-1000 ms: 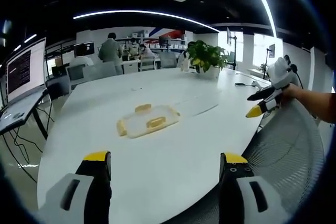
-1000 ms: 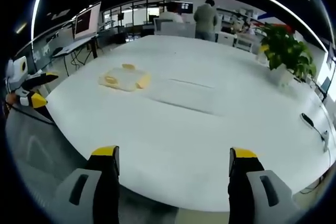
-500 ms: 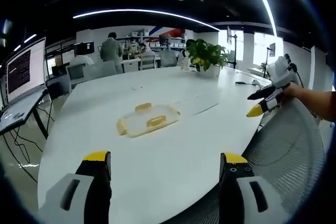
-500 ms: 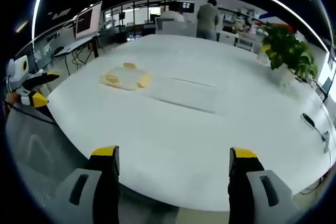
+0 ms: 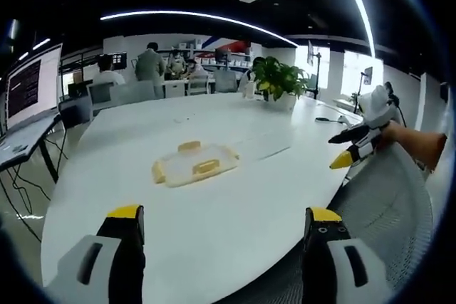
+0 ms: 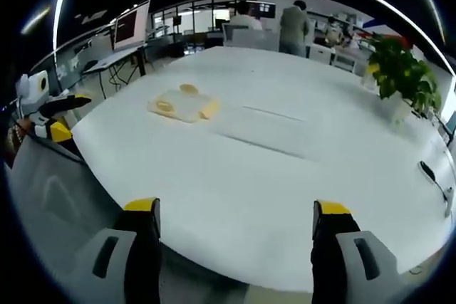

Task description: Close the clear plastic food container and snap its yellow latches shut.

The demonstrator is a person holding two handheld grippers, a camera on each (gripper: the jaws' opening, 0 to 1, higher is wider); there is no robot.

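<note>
left gripper view showed the left gripper (image 5: 222,222) low in front, its two yellow-tipped jaws spread wide apart with nothing between them, hanging over the near edge of a big white table (image 5: 235,197). further in on the table lay the clear plastic food container (image 5: 194,164), flat and low, well apart from both tools. whether anything was inside it could not be told. its long axis ran from lower left up toward upper right in this view. yellow latches (image 5: 206,167) showed on it: one at its left end, one on the far side, one on top near the middle. right of that, a potted plant (image 5: 278,80) stood at the far table edge. at the right edge the right gripper (image 5: 349,149) was held by a hand (image 5: 388,133), apart from the table, jaws parted.

right gripper view showed the left gripper (image 6: 60,117) at far left, jaws apart. the container (image 6: 184,104) lay on the table's left part, and the right gripper (image 6: 235,218) stood wide open below, holding nothing.
</note>
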